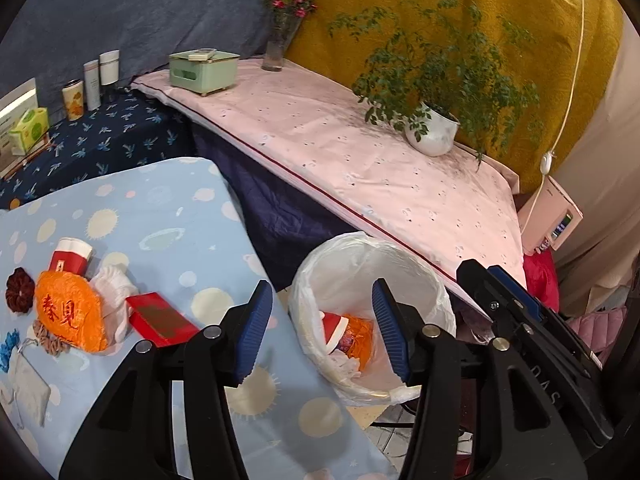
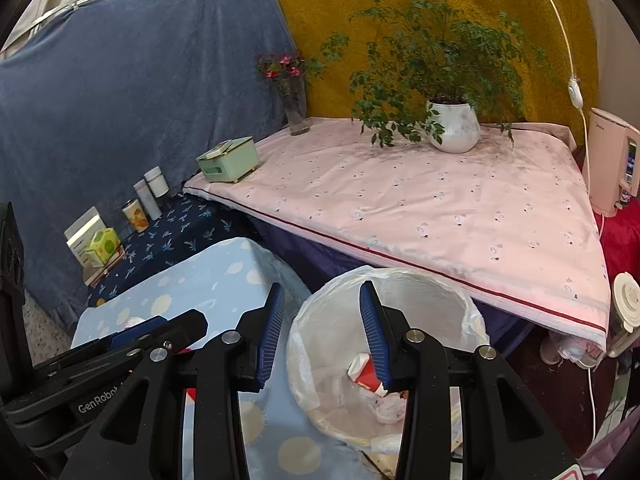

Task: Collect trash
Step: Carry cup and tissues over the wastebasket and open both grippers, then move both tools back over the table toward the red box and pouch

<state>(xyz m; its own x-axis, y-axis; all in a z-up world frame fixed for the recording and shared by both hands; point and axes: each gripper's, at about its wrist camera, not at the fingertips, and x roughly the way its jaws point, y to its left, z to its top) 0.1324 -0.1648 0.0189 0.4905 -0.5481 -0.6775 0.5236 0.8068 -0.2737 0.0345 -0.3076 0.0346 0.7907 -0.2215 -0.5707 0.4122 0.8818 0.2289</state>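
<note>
A white-lined trash bin [image 1: 316,280] stands beside the light blue table [image 1: 168,216]; it holds a red-and-white carton [image 1: 334,330] and orange wrapping [image 1: 360,336]. On the table lie an orange wrapper [image 1: 70,312], a red-and-white cup [image 1: 70,258], crumpled white tissue [image 1: 114,284] and a red box [image 1: 160,318]. My left gripper [image 1: 318,330] is open and empty, above the table's edge and the bin. My right gripper [image 2: 322,332] is open and empty over the bin [image 2: 472,312], where the carton [image 2: 362,374] and tissue [image 2: 386,408] show. The left gripper's body [image 2: 100,364] appears at left.
A dark red scrunchie [image 1: 20,290], beige hair tie [image 1: 48,340] and grey pouch [image 1: 28,388] lie on the blue table. Behind is a pink-covered table [image 1: 360,152] with a potted plant [image 1: 432,132], green box [image 1: 202,70] and flower vase [image 1: 276,48]. Bottles [image 1: 94,84] stand at the back left.
</note>
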